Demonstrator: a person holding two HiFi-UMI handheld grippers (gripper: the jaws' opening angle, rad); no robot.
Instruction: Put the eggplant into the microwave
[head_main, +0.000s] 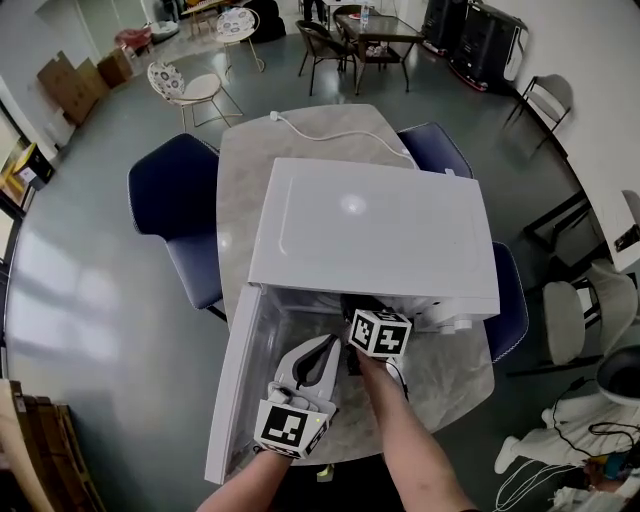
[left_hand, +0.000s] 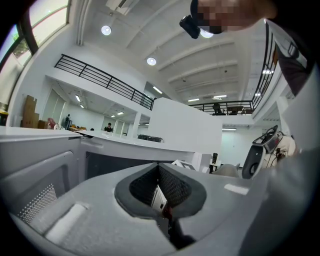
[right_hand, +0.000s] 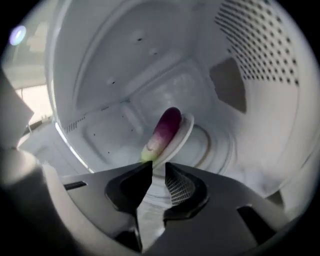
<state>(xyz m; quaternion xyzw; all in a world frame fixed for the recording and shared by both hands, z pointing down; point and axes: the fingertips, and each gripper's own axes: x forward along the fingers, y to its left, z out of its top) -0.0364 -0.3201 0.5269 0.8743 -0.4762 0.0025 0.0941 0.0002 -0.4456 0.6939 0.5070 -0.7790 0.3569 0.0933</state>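
Biggest thing first: a grey marble-look table (head_main: 300, 130) with dark blue padded chairs (head_main: 165, 190) around it. A boxy white microwave (head_main: 375, 230) sits on it, front facing the near edge. Its white door (head_main: 235, 390) is swung wide open on the left, by the table's near-left corner.

Both hand-held grippers are at the opening. The left gripper (head_main: 328, 345) sits just outside it beside the door, pointing roughly level. Its jaws are together and I can't see anything held in them. The right gripper (right_hand: 158, 169) reaches into the cavity and tilts downward. Its jaws are only a narrow slit apart, with nothing between them.

The round white plate (right_hand: 186, 131) lies on the microwave floor. The purple eggplant (right_hand: 164, 131), fading to a pale green end, lies on that plate. So it's inside the microwave, pale end toward the right gripper, just beyond the jaw tips, and neither pad is on it.
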